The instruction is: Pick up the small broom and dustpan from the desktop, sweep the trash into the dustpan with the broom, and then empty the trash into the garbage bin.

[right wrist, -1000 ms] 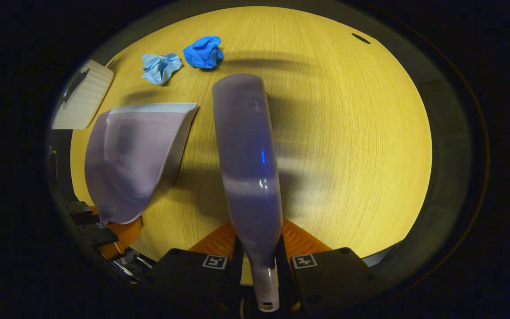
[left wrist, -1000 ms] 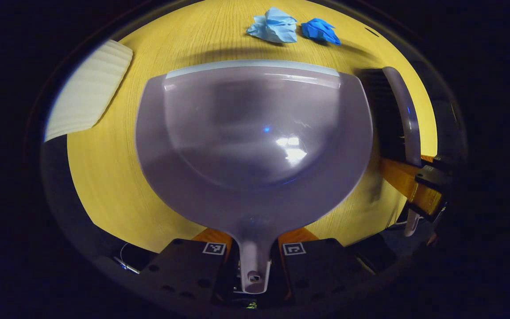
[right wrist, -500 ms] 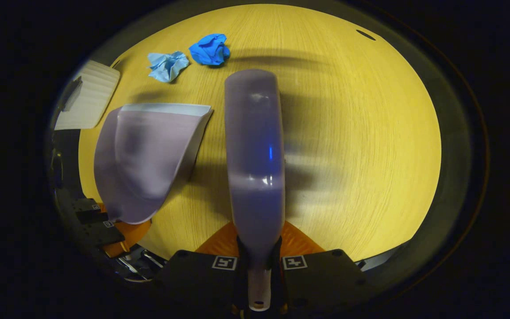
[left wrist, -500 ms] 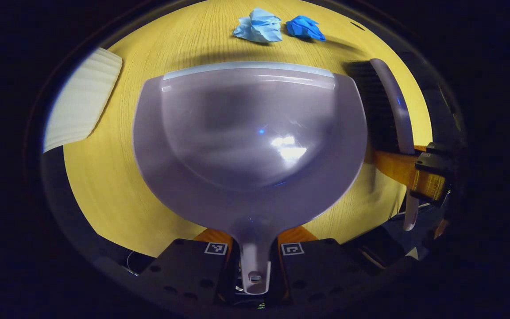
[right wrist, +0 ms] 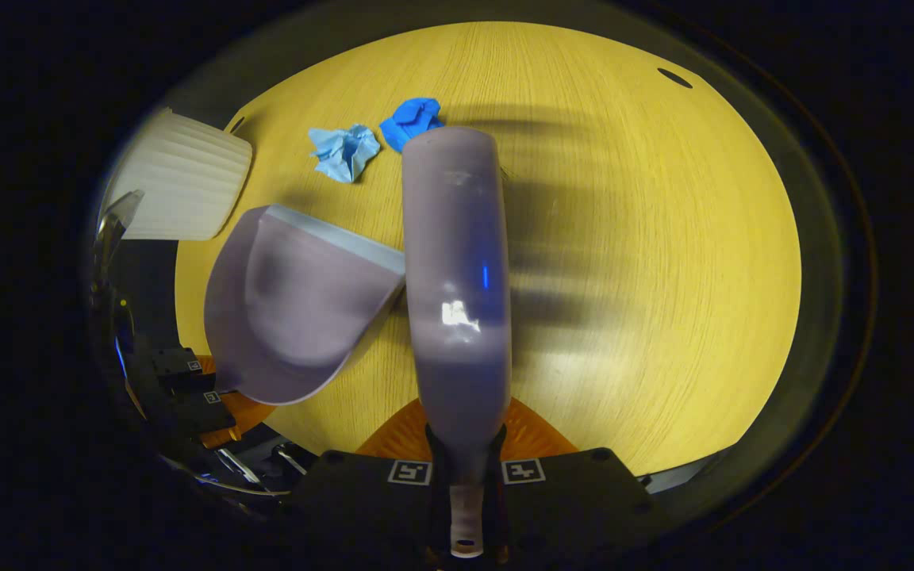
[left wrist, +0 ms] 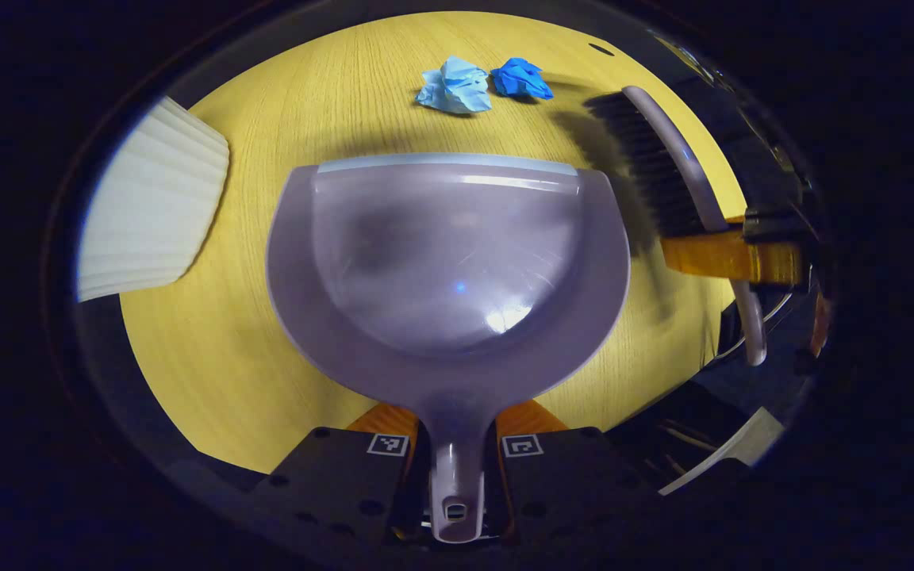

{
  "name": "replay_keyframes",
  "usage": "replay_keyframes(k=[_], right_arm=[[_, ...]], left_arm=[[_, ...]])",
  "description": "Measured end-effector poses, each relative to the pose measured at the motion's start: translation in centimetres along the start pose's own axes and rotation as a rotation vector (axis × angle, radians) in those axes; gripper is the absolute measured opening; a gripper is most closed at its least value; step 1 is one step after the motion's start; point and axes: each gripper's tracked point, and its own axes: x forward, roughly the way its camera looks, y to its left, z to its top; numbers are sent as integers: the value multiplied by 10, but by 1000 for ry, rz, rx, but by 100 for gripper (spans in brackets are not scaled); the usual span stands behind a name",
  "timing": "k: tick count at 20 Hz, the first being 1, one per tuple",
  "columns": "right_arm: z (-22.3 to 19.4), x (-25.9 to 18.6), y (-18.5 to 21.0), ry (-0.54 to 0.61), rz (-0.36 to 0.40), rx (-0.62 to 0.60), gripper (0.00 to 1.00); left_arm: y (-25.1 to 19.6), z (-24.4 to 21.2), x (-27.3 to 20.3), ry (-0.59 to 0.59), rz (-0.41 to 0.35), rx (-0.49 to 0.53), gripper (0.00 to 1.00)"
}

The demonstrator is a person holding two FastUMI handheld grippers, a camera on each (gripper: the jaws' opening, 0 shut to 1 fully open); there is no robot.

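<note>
While both grippers pinched their handles, dustpan (left wrist: 447, 270) lip faced two paper wads (left wrist: 479, 79) ahead; broom (right wrist: 457, 270) bristles should land beyond them, then drag back.

- Desktop (left wrist: 251, 262): yellow wood-grain surface with fine lines running along it; broad soft shadows lie in bands across it, seen in the right gripper view (right wrist: 647, 238).
- Slot (right wrist: 673, 78): small dark oval opening in the desktop near its far edge; also seen in the left gripper view (left wrist: 601, 49).
- Desktop edge: a grey rim borders the wood.
- Surroundings: dark beyond the desktop; details cannot be told.
- Light: dim and warm, from above.
</note>
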Motion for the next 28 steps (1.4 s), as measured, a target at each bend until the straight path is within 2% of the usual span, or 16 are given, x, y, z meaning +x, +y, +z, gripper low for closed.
replay_keyframes(k=[1, 2, 3, 5, 8, 11, 15, 16, 18, 20, 24, 26, 28], right_arm=[[15, -4, -5, -23, -18, -22, 17], [33, -8, -11, -43, -39, -46, 8], [54, -12, -22, -73, -74, -66, 17], [98, -22, -48, -122, -168, -125, 17], [149, -18, -73, -120, -295, -292, 17], [172, 13, -64, -54, -309, -437, 16], [176, 40, -32, 38, -296, -660, 16], [181, 41, -23, 39, -285, -710, 17], [165, 46, 4, 100, -201, -733, 16], [154, 44, 21, 136, -175, -822, 16], [97, 51, 42, 316, -17, -885, 17], [73, 54, 51, 402, 86, -865, 17], [57, 53, 58, 454, 181, -834, 17]], left_arm=[[5, -2, -3, -4, 7, 19, 27], [9, -4, -3, 3, 13, 31, 26], [13, -8, -6, 12, 13, 38, 29], [18, -10, -6, 13, 18, 49, 27], [21, -12, -3, 33, 16, 61, 26], [25, -12, 0, 48, 25, 77, 27], [33, -19, 12, 75, 45, 108, 27], [35, -21, 15, 81, 52, 114, 27], [37, -21, 20, 82, 60, 123, 26], [37, -22, 20, 79, 63, 129, 27], [40, -22, 22, 54, 63, 145, 26], [46, -25, 22, 42, 91, 193, 26], [46, -25, 28, 12, 91, 191, 26]])
